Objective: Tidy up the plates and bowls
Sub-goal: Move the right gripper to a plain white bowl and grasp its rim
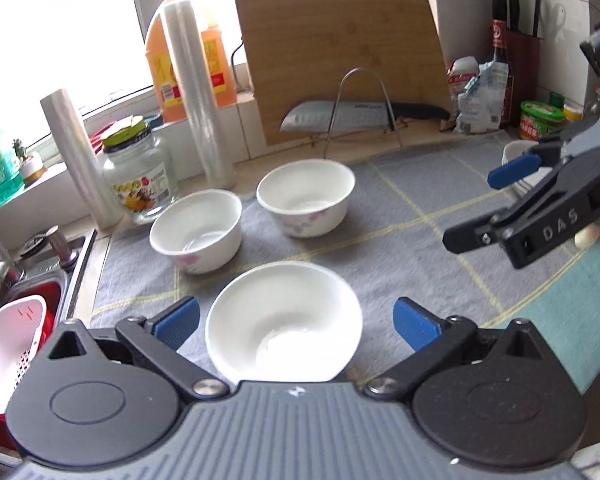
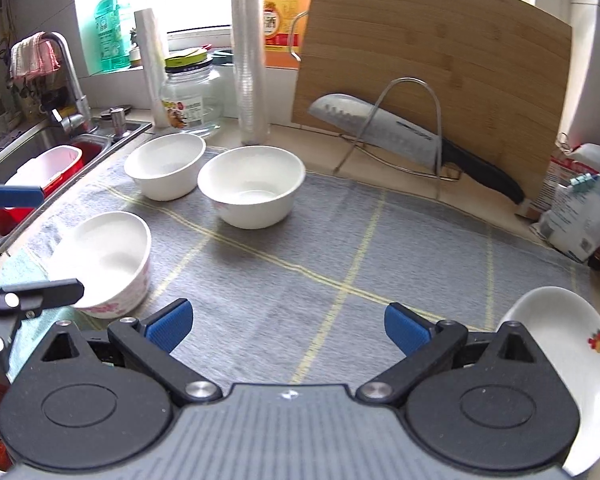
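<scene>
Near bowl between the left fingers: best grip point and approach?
Take the near bowl by its rim, one finger inside and one outside the wall. It stands upright and empty on the cloth, and its mouth looks almost as wide as the open left gripper, so spanning it seems risky. Come from above at the near edge, away from the two far bowls.

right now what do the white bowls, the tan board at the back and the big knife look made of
White bowls: likely glazed ceramic, glossy with window glare and pink flower prints. Tan cutting board: bamboo or wood, matte, banded grain. Broad knife: brushed steel blade, dull sheen; black handle, probably plastic.
</scene>
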Demonstrator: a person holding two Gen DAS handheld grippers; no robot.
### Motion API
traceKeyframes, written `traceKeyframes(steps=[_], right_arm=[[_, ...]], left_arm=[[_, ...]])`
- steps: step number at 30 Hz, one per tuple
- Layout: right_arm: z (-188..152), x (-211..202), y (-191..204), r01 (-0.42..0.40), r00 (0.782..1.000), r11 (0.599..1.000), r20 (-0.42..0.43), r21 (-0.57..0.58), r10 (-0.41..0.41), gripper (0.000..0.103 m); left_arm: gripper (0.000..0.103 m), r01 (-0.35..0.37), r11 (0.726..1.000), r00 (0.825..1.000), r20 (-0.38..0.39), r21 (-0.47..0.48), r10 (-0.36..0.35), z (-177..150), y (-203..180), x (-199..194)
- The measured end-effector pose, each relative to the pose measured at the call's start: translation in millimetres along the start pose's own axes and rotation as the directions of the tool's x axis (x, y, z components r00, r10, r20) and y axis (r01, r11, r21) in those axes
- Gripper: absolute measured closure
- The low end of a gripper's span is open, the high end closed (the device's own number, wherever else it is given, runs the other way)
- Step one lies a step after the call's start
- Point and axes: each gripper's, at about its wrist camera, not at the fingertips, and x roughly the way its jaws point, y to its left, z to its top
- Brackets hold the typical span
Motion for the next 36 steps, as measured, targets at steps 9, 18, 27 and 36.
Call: traceKeyframes(steps=[9, 18, 27, 36], right_arm=[[18, 35, 68, -0.078, 0.996, 0.996, -0.051, -0.052, 0.075, 0.000], [26, 67, 92, -0.195, 0.974, 0.980, -0.124, -0.048, 0.188, 0.000], [38, 79, 92, -0.280, 0.951, 0.959, -0.152, -0.052, 0.270, 0.006], [43, 91, 90, -0.323, 0.933, 0.946, -0.177, -0.036, 0.312, 0.017]], left_arm=[[0.001, 0.137, 0.990, 0.990, -0.037, 0.018, -0.136, -39, 31, 24], [0.001, 0.171, 0.984, 0.985, -0.024, 0.056, -0.170, -37, 31, 39], [0.010, 0.206, 0.977, 0.978, -0.009, 0.049, -0.206, -33, 36, 43], [0.013, 0.237, 0.971, 0.972, -0.015, 0.042, -0.236, -32, 37, 47]])
